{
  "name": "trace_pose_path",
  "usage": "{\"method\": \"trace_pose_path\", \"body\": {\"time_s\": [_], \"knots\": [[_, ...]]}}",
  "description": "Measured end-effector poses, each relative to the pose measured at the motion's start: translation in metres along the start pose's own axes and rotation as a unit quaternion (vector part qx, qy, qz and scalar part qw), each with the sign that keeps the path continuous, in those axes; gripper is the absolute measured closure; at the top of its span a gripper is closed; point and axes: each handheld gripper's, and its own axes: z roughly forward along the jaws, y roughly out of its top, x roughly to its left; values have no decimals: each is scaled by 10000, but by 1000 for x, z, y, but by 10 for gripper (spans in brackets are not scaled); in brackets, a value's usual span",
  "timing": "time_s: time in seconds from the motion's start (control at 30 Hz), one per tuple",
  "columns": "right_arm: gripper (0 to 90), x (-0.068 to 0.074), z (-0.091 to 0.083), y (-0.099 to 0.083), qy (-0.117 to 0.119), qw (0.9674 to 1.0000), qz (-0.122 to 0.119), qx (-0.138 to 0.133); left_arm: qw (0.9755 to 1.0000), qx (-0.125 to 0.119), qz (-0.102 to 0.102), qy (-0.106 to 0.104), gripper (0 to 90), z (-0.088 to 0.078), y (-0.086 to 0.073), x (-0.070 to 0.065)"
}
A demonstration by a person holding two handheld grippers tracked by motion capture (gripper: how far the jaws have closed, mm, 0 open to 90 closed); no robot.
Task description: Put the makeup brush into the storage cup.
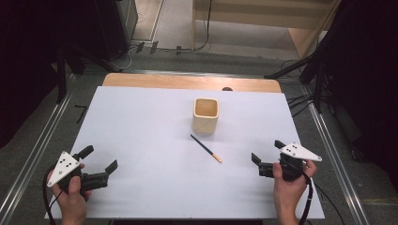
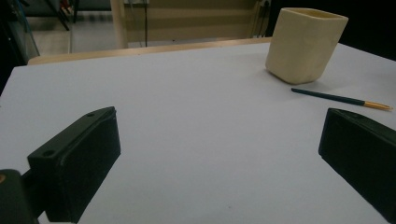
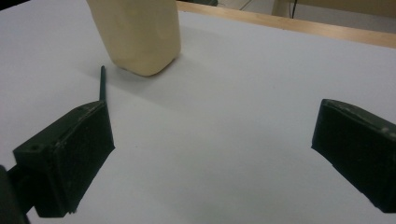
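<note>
A cream square cup point(image 1: 205, 115) point(image 2: 306, 43) point(image 3: 138, 33) stands upright near the middle of the white table point(image 1: 155, 140). Just in front of it lies a dark pencil point(image 1: 205, 148) point(image 2: 341, 98) point(image 3: 102, 83) with an orange end pointing to the near right. My left gripper point(image 1: 100, 158) point(image 2: 215, 161) rests at the near left of the table, open and holding nothing. At the near right my right gripper point(image 1: 267, 151) point(image 3: 210, 154) is likewise open and holds nothing. Both are held in a person's hands and are well apart from the pencil and the cup.
A wooden strip point(image 1: 187, 83) runs along the table's far edge. Beyond it are floor cables point(image 1: 155, 47) and a wooden frame point(image 1: 300, 28). Metal rails point(image 1: 33, 154) flank the table on both sides.
</note>
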Motion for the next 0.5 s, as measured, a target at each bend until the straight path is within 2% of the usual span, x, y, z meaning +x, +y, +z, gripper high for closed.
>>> {"method": "trace_pose_path", "body": {"time_s": [0.17,0.33,0.5], "knots": [[0,3,5,3,34,10000,20,-2,10000,2,29,1,0,0,0,-1],[0,9,13,11,83,9998,-106,115,10000,-12,12,-18,0,0,0,-1],[2,13,17,20,102,9997,-198,110,10000,-30,17,-43,0,1,1,-1]]}}
